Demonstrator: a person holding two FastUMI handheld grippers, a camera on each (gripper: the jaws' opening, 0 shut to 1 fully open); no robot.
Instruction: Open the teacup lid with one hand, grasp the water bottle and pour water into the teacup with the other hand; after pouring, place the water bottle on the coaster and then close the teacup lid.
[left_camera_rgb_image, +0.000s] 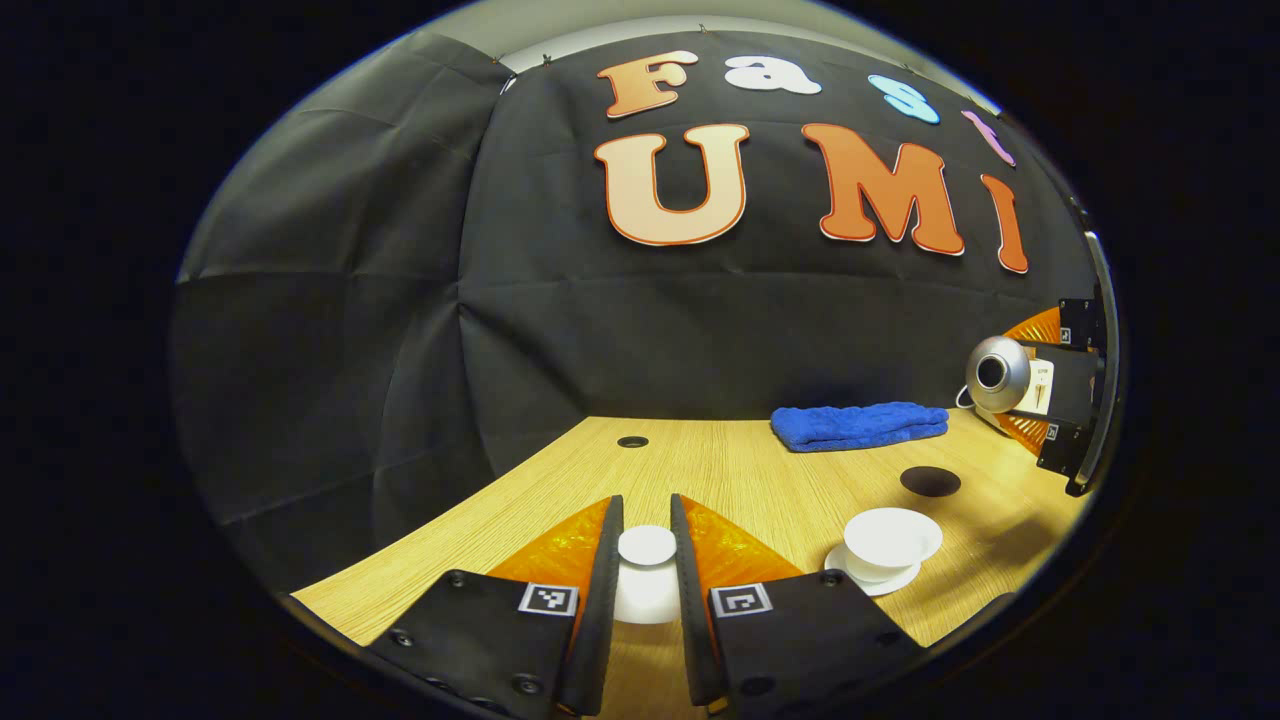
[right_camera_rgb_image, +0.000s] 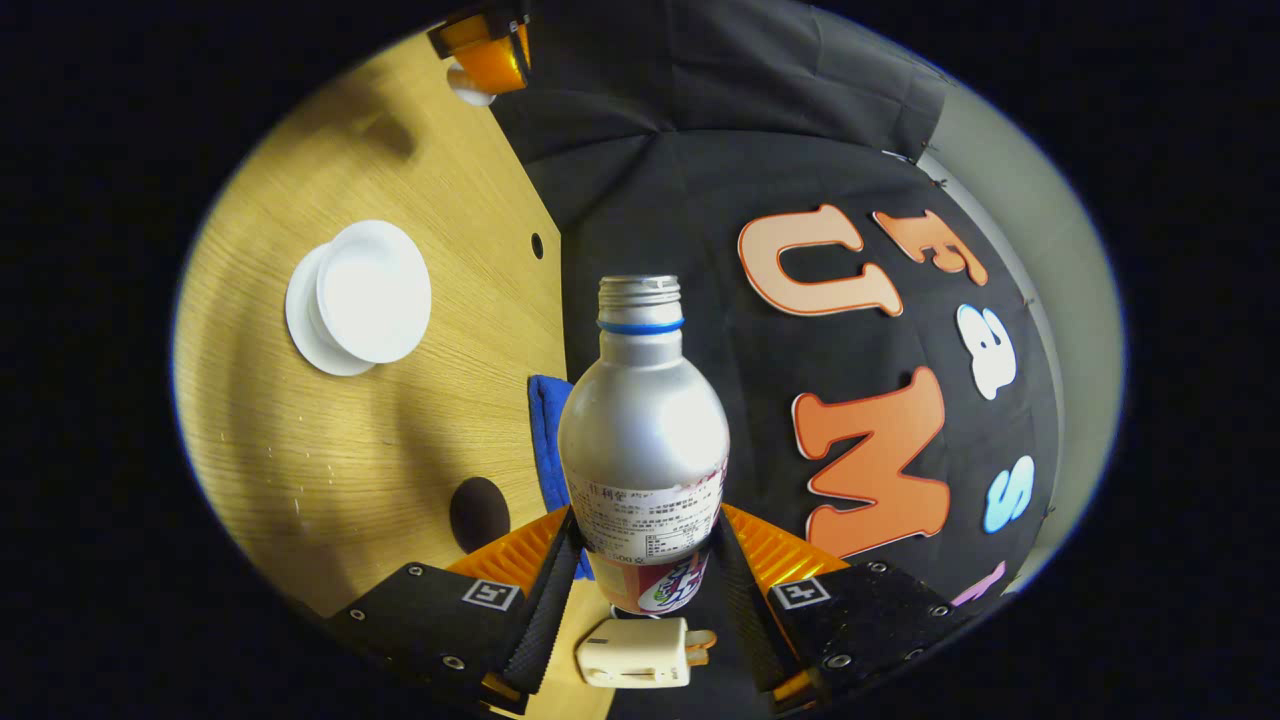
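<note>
Your left gripper (left_camera_rgb_image: 646, 560) clamps the teacup lid (left_camera_rgb_image: 646, 548) aside; your right gripper (right_camera_rgb_image: 648, 575) grips the water bottle (right_camera_rgb_image: 643, 440), tilted sideways. The open teacup (right_camera_rgb_image: 372, 292) sits ahead-left of its mouth — tip slowly over the rim.

Left gripper (left_camera_rgb_image: 646, 560) fingers pressed on white teacup lid (left_camera_rgb_image: 646, 572), open teacup (left_camera_rgb_image: 884, 548) on saucer right of claw, black coaster (left_camera_rgb_image: 930, 481) beyond it, blue towel (left_camera_rgb_image: 858, 425) farther ahead-right, bottle (left_camera_rgb_image: 1000, 372) in other gripper (left_camera_rgb_image: 1072, 395) far right.
</note>
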